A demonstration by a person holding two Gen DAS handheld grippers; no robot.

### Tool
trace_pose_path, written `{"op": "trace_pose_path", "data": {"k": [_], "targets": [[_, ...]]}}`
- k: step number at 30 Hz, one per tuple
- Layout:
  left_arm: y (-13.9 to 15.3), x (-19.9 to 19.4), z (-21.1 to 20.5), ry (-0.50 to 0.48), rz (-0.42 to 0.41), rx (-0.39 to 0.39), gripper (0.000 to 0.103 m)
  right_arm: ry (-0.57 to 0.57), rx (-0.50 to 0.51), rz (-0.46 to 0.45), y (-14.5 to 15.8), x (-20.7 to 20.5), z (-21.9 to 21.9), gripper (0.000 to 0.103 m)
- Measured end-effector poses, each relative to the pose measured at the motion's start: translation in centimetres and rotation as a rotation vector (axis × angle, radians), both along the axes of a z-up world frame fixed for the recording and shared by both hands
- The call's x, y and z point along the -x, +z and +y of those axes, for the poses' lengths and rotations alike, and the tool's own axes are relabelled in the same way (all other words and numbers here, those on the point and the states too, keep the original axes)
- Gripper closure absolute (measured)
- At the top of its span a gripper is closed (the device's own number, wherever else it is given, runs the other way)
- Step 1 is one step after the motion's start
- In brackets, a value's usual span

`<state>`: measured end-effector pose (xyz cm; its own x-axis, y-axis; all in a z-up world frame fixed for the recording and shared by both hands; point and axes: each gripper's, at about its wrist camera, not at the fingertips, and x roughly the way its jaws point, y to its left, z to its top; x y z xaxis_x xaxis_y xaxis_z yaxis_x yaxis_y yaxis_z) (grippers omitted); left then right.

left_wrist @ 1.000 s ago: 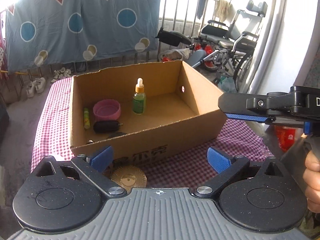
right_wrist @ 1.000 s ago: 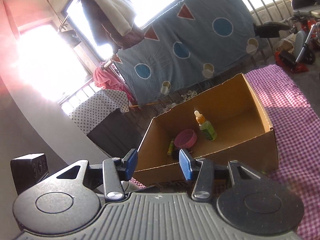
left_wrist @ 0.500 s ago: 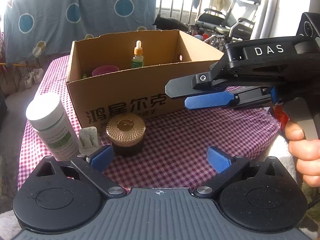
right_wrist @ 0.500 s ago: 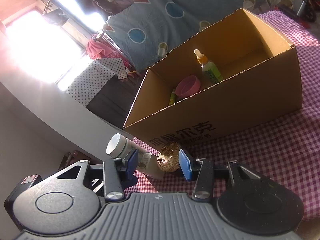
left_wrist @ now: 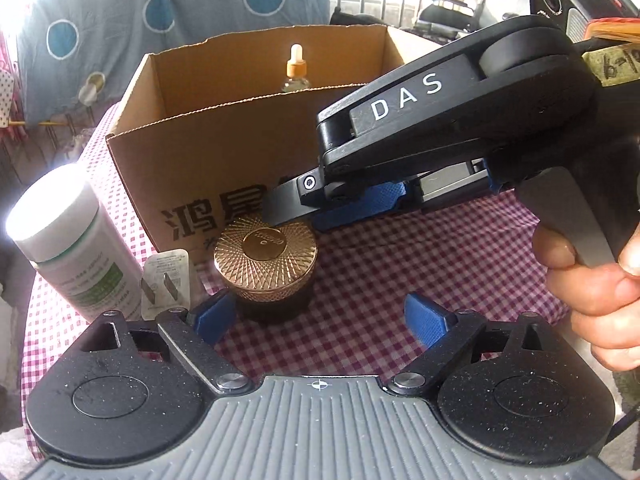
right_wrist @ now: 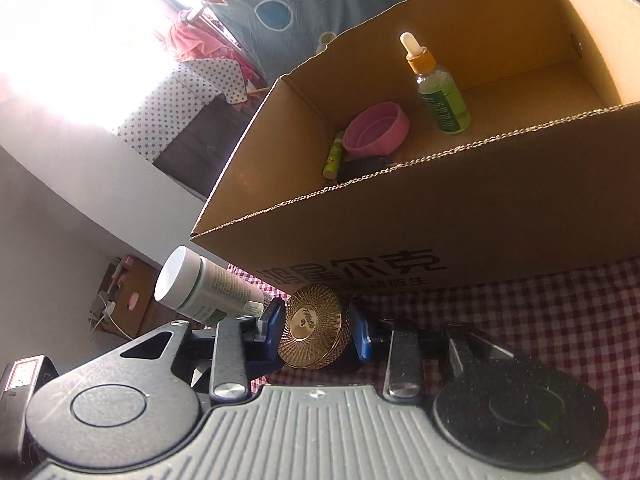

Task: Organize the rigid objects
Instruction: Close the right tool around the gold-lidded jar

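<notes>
Step in hand: the right gripper (right_wrist: 316,330) is reaching in to take the gold-lidded jar (right_wrist: 314,330) off the desk (left_wrist: 400,264), judged as the next thing for the cardboard box (right_wrist: 480,216)
Where the jar is standing: upright on the checked cloth, just in front of the box's near wall, at about 6 o'clock from the printed characters; the white bottle (left_wrist: 68,240) is standing at its 9 o'clock with a small blister card (left_wrist: 166,280) between them
Right gripper: its jaws are closing with the jar's gold lid between the blue pads (right_wrist: 272,322); the pads are looking very near the lid's rim on both sides, but firm contact cannot be confirmed yet
Left gripper: the left gripper (left_wrist: 320,316) is hovering low at the jar's 6 o'clock, jaws wide apart and narrowing a little, with nothing pressed between them; its left pad is sitting just beside the jar's dark base
Doing it well: keep the pads level on the knurled rim, since a lid alone may lift off; gripping lower on the body looks safer
Clearance: lift straight up before moving to 12 o'clock over the box wall
Landing spot: the bare floor right of the dropper bottle (right_wrist: 438,88) and pink bowl (right_wrist: 378,126) looks free
Risk: the left gripper is crowding the jar, so it should be backing away
</notes>
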<state>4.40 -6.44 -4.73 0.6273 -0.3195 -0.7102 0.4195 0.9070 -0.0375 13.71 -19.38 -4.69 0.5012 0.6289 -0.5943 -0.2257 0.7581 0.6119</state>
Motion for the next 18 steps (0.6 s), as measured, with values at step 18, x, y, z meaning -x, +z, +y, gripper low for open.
{"op": "trace_pose_path", "data": {"k": [18], "targets": [[0.1, -0.1, -2.3, -0.101, 0.003, 0.013, 0.01, -0.042, -0.018, 0.005, -0.3, 2.1, -3.5, 0.065]]}}
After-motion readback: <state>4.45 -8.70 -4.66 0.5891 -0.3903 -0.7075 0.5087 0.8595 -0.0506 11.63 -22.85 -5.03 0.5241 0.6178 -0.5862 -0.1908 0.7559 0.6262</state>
